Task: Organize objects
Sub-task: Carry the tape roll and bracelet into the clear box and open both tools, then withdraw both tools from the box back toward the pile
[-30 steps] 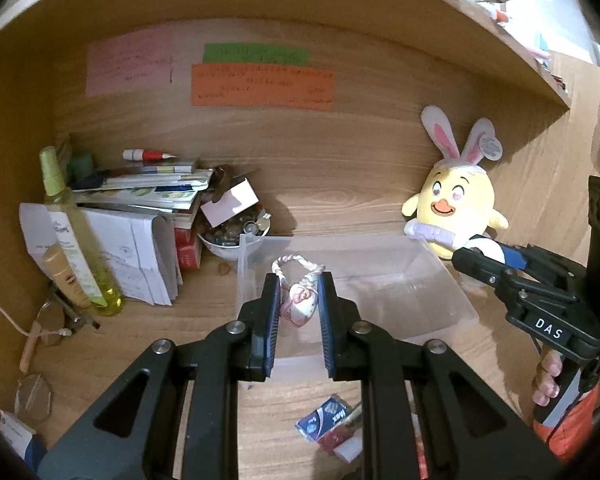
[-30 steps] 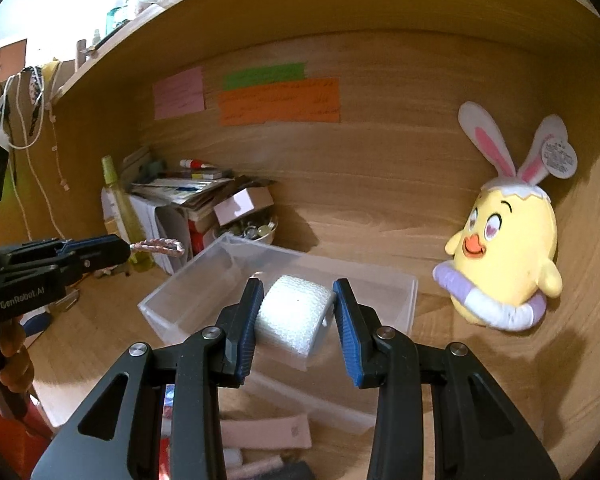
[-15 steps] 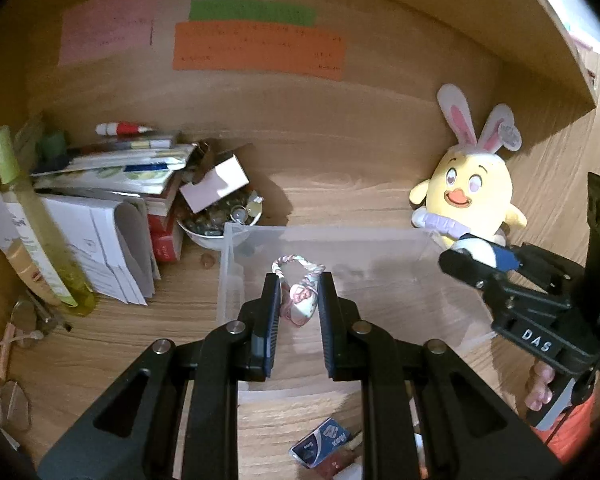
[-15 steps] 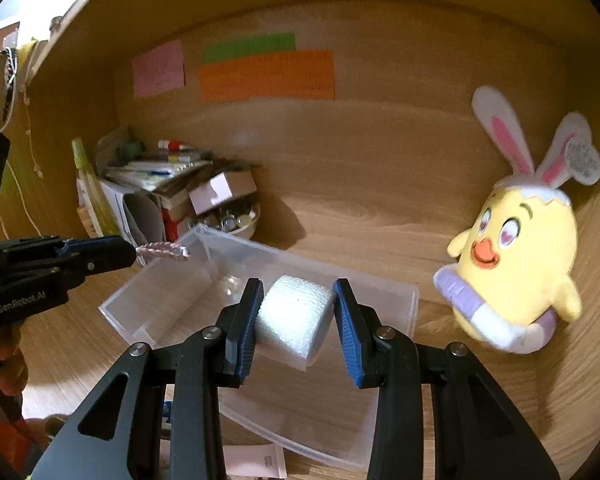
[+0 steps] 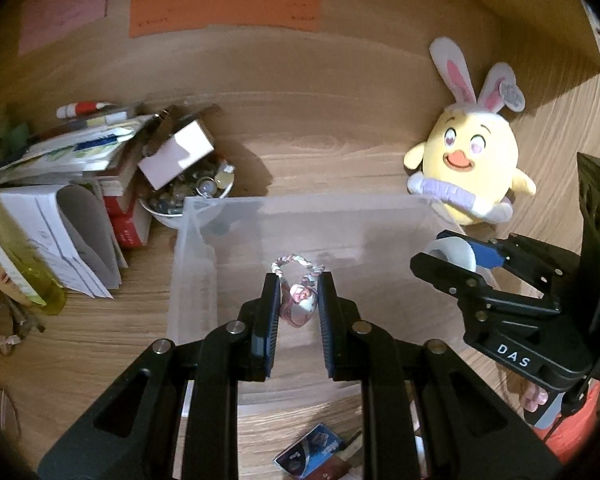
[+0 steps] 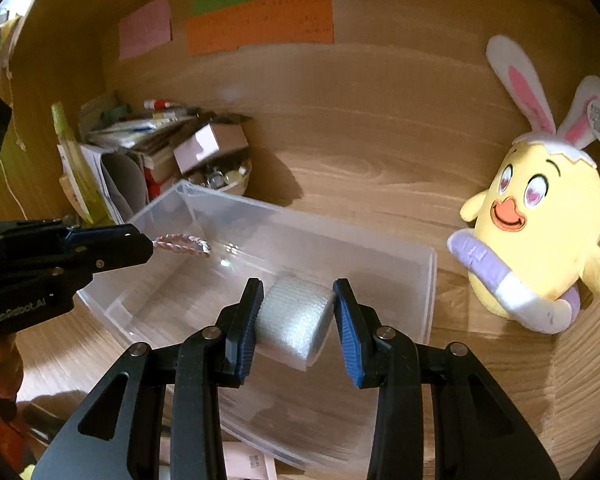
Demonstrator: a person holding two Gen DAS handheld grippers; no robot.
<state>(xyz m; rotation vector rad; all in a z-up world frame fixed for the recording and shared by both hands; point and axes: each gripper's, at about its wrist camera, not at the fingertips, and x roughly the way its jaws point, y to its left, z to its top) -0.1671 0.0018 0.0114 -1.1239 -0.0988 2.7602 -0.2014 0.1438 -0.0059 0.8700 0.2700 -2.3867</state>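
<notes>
Wood grain covers the desk [image 5: 112, 340] and the back wall of the alcove, where pink, green and orange paper notes [image 6: 260, 22] are stuck side by side. At the left, a stack of books and papers [image 5: 72, 160] leans against the wall, with a small bowl of odds and ends [image 5: 192, 196] beside it and a yellow-green bottle [image 5: 16, 268] at the edge. A yellow plush chick with rabbit ears [image 6: 540, 224] sits at the right, against the wall. Between these stands a clear plastic bin [image 6: 412, 292], with nothing visible inside it.

The left hand-held gripper [image 5: 299, 294] has its jaws nearly together, clamped on a small pink-and-white charm [image 5: 298, 306] with a braided cord loop that sticks out ahead of the fingertips. It hangs over the near-left part of the bin, above the bin floor.

The right hand-held gripper [image 6: 298, 306] has its jaws set narrow, pressing from both sides on a white roll of textured tape [image 6: 296, 320]. The roll is held over the bin's right half, not resting on the bin floor. A few small packets [image 5: 312, 456] lie on the desk in front of the bin, and fingers [image 5: 534, 394] show on the right handle.
</notes>
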